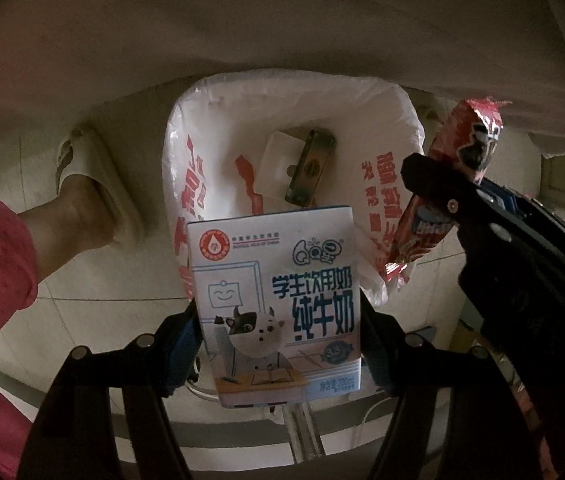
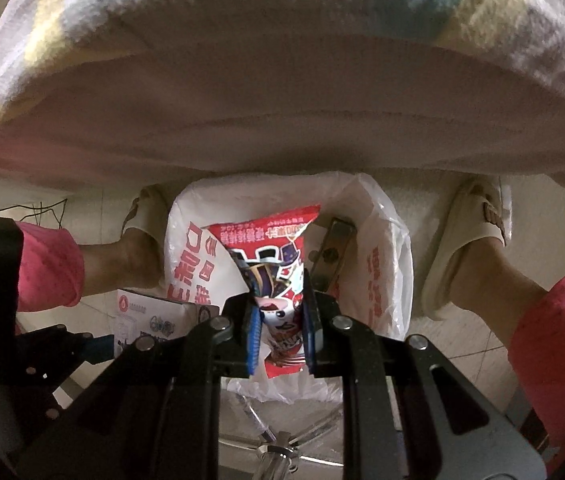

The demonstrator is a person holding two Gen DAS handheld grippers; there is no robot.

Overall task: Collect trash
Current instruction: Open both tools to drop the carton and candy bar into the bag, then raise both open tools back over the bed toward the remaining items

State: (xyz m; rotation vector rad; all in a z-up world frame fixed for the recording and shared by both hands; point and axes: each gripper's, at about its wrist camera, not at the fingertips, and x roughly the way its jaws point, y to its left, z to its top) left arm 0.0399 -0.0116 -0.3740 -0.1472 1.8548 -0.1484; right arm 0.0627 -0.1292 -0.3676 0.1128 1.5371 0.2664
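My left gripper [image 1: 278, 320] is shut on a white and blue milk carton [image 1: 278, 300] and holds it just above the near rim of a bin lined with a white plastic bag with red print [image 1: 186, 184]. My right gripper [image 2: 280, 320] is shut on a red snack wrapper [image 2: 278, 256], held over the same bin bag [image 2: 382, 260]. The right gripper [image 1: 434, 196] and its wrapper [image 1: 462, 140] show at the right of the left wrist view. The carton [image 2: 150, 312] shows at the left of the right wrist view. In the bin lie a white box [image 1: 278, 152] and a dark green carton [image 1: 310, 164].
The bin stands on a pale tiled floor [image 1: 82, 312] under a table with a cloth edge [image 2: 282, 100]. The person's feet in cream slippers flank it, one on the left [image 2: 142, 220] and one on the right [image 2: 466, 232]. A chrome chair base [image 2: 278, 440] lies below.
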